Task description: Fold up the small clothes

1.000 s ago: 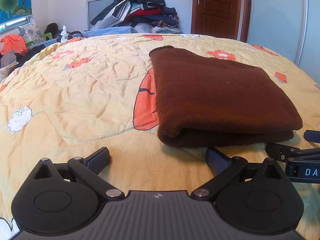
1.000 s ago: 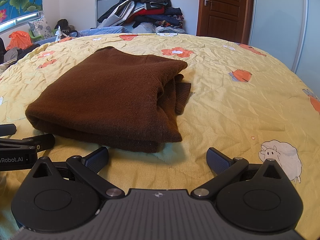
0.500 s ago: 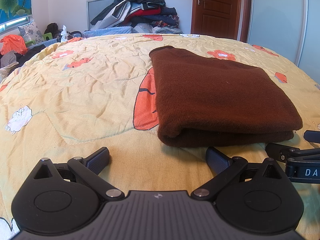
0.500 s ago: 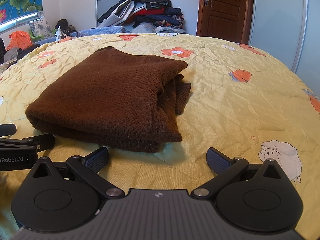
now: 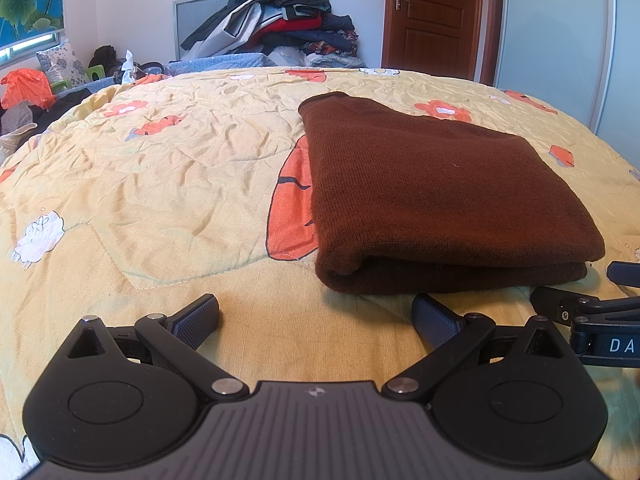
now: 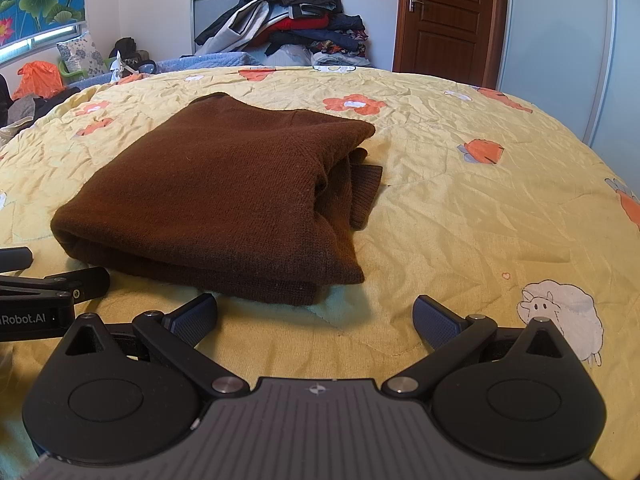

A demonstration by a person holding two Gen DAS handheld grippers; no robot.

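Two tools, left tool [image 5: 316,314] and right tool [image 6: 315,314], both spread empty, one folded brown sweater [image 6: 224,196], one yellow quilt [image 5: 160,184]

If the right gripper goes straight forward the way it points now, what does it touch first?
Most likely the near edge of the folded brown sweater. The right gripper is open and low over the yellow quilt; only bare quilt lies between, though depth is unclear.

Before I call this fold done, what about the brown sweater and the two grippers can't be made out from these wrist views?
- Brown sweater: its underside and inner layers, hidden by the top fold in both views.
- Its far edge: foreshortened; evenness unclear.
- Right gripper: cut off by the left wrist view's right edge.
- Left gripper: cut off by the right wrist view's left edge.
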